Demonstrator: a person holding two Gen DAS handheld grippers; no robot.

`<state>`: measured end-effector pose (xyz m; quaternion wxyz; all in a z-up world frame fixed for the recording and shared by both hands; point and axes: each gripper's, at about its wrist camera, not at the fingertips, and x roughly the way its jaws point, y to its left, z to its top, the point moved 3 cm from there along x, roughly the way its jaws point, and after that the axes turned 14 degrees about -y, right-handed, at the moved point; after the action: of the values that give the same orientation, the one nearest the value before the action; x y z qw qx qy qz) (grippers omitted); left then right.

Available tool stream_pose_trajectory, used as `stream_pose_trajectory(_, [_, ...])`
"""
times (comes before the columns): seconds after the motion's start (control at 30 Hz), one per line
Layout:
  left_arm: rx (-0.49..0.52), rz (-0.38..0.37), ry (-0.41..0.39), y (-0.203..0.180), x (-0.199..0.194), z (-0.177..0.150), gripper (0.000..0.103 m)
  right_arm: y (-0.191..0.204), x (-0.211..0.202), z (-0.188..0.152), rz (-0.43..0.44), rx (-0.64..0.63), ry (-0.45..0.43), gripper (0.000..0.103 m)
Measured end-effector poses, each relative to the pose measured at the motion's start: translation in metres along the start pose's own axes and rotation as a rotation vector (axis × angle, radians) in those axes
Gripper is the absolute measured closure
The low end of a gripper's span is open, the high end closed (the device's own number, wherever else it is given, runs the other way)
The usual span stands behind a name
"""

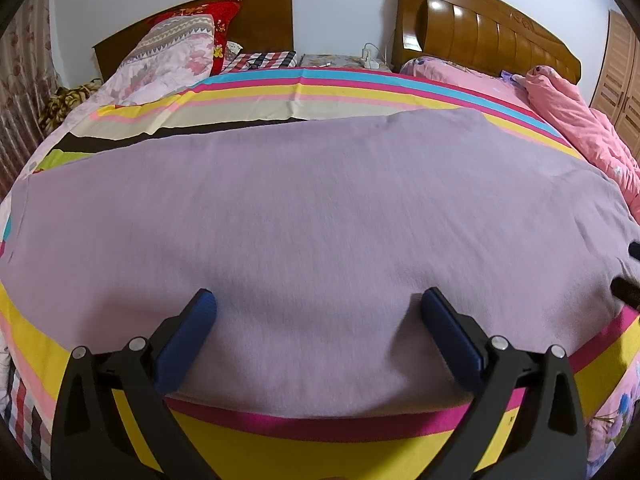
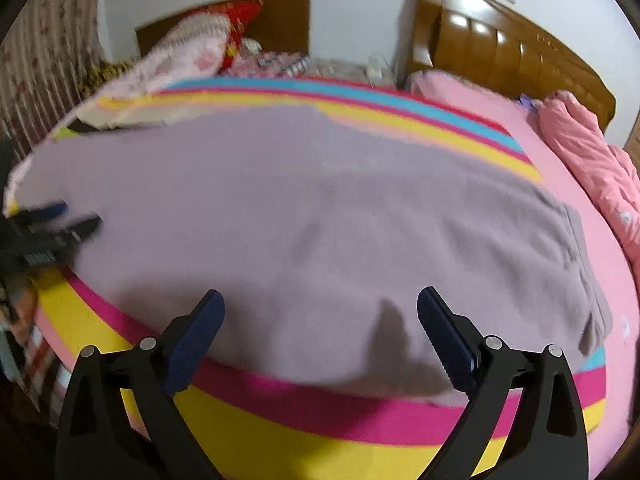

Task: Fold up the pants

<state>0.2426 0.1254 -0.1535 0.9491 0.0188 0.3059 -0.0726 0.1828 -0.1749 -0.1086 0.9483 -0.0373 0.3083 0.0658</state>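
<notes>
Lilac pants (image 1: 320, 220) lie spread flat across a striped bed sheet (image 1: 320, 452), reaching almost from one side of the bed to the other. My left gripper (image 1: 318, 300) hovers open over their near edge, with cloth below the blue pads and nothing between them. My right gripper (image 2: 320, 300) is open too, above the pants (image 2: 320, 208) near the front edge and closer to their right end, where seams show. The left gripper (image 2: 76, 218) appears blurred at the left edge of the right wrist view. The right gripper's tips (image 1: 626, 266) peek in at the right edge of the left wrist view.
A bunched pink quilt (image 1: 580, 128) lies on the bed's right side. A floral pillow (image 1: 168, 56) and a red one sit back left. Two wooden headboards (image 1: 480, 28) stand against the wall, with a nightstand and power strip (image 1: 370, 60) between them.
</notes>
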Motion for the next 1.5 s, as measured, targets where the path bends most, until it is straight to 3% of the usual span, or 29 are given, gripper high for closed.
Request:
stream_pose_trajectory(0.1, [-0.001, 0.001, -0.001, -0.001, 0.001, 0.000, 0.001, 0.013, 0.011, 0.001, -0.003, -0.031, 0.017, 0.009])
stream_pose_trajectory(0.17, [-0.002, 0.000, -0.002, -0.001, 0.001, 0.000, 0.001, 0.019, 0.027, -0.012, -0.020, -0.071, 0.075, 0.006])
stream_pose_trajectory(0.2, [-0.002, -0.001, -0.004, -0.002, 0.001, 0.000, 0.001, 0.016, 0.028, -0.016, -0.025, -0.052, 0.039, 0.005])
stream_pose_trajectory(0.27, [-0.007, -0.003, -0.005, -0.003, -0.001, 0.000, 0.001, 0.006, 0.030, -0.021, 0.016, 0.026, 0.050, 0.004])
stream_pose_trajectory(0.33, [-0.014, -0.009, 0.009, -0.003, -0.002, 0.000, 0.001, 0.009, 0.029, -0.017, 0.003, -0.020, 0.097, 0.005])
stream_pose_trajectory(0.4, [-0.080, -0.076, 0.054, 0.005, -0.006, 0.011, 0.002, 0.009, 0.029, -0.008, -0.004, -0.012, 0.130, 0.005])
stream_pose_trajectory(0.47, [-0.189, -0.154, 0.042, 0.022, -0.009, 0.034, 0.002, 0.010, 0.027, 0.010, 0.040, -0.002, 0.080, 0.005])
stream_pose_trajectory(0.5, [-0.216, -0.154, 0.020, 0.030, -0.009, 0.046, 0.002, 0.011, 0.029, 0.021, 0.055, 0.011, 0.056, 0.005])
stream_pose_trajectory(0.57, [-0.216, -0.104, -0.010, 0.047, 0.003, 0.074, 0.002, 0.015, 0.045, 0.047, 0.077, 0.042, 0.024, 0.005])
stream_pose_trajectory(0.63, [-0.155, -0.054, 0.024, 0.057, 0.032, 0.092, 0.002, 0.026, 0.065, 0.068, 0.132, 0.053, 0.012, 0.005])
stream_pose_trajectory(0.67, [-0.124, 0.010, 0.054, 0.065, 0.053, 0.099, 0.002, 0.035, 0.083, 0.080, 0.159, 0.058, 0.031, 0.005])
stream_pose_trajectory(0.73, [-0.102, 0.096, 0.076, 0.080, 0.080, 0.103, 0.002, 0.051, 0.112, 0.096, 0.185, 0.071, 0.056, 0.005])
stream_pose_trajectory(0.87, [-0.112, 0.149, 0.135, 0.106, 0.113, 0.090, 0.001, 0.075, 0.162, 0.115, 0.194, 0.066, 0.087, 0.005])
stream_pose_trajectory(0.93, [-0.080, 0.136, 0.069, 0.106, 0.110, 0.087, 0.001, 0.080, 0.183, 0.109, 0.156, 0.022, 0.111, 0.005])
stream_pose_trajectory(1.07, [-0.096, 0.127, 0.064, 0.111, 0.108, 0.084, 0.001, 0.067, 0.190, 0.100, 0.114, 0.035, 0.104, 0.005])
stream_pose_trajectory(1.17, [-0.107, 0.127, 0.057, 0.112, 0.109, 0.083, 0.001, 0.047, 0.187, 0.099, -0.060, 0.106, 0.110, 0.005])
stream_pose_trajectory(1.23, [-0.107, 0.129, 0.056, 0.111, 0.107, 0.082, 0.001, 0.056, 0.182, 0.101, 0.012, 0.155, 0.087, 0.005])
stream_pose_trajectory(1.33, [-0.103, 0.132, 0.058, 0.111, 0.106, 0.081, 0.001, 0.091, 0.186, 0.105, 0.117, 0.034, 0.085, 0.005])
stream_pose_trajectory(1.4, [-0.103, 0.133, 0.058, 0.110, 0.105, 0.080, 0.001, 0.115, 0.197, 0.105, 0.132, -0.074, 0.105, 0.005])
stream_pose_trajectory(1.5, [-0.101, 0.135, 0.059, 0.109, 0.105, 0.080, 0.001, 0.115, 0.208, 0.113, 0.148, -0.075, 0.109, 0.004])
